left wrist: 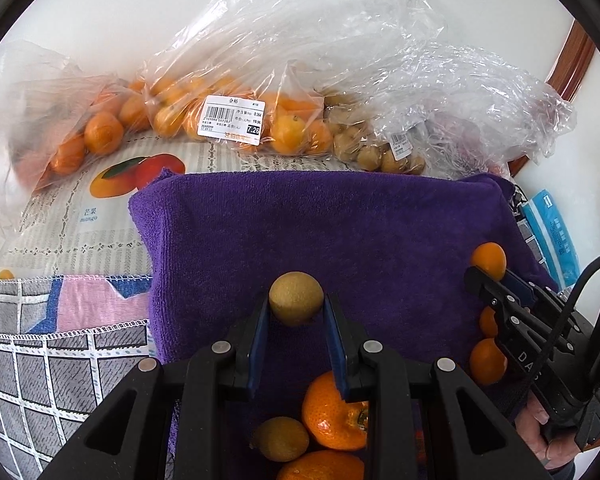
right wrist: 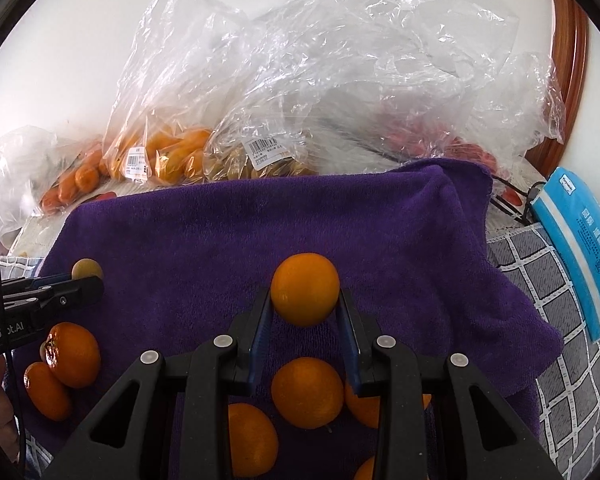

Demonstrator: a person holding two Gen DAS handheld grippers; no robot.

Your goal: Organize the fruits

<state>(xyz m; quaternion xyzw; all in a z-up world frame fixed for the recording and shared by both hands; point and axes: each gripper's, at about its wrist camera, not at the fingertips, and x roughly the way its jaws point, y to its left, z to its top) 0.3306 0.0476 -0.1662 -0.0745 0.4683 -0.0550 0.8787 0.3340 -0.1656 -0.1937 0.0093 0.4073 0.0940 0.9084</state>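
Our left gripper (left wrist: 296,312) clenches a brown-green fruit (left wrist: 296,298) at centre frame, over the purple towel (left wrist: 340,220), whose far edge runs across mid-frame below the fruit bags (left wrist: 228,116); bare towel lies ahead. In the right wrist view, our right gripper (right wrist: 305,312) clenches an orange (right wrist: 305,289) at centre, loose oranges (right wrist: 307,392) below it, open towel stretching toward the upper right.

Beneath your left tool (left wrist: 296,316), an orange (left wrist: 320,468) is cut off by the lower picture edge. Your right tool (right wrist: 305,308) hides part of an orange (right wrist: 362,408) under its right finger. Far ahead, the red fruit (right wrist: 460,148) blurs behind a crinkled plastic bag (right wrist: 380,72); its label print (right wrist: 265,151) is too small to read.
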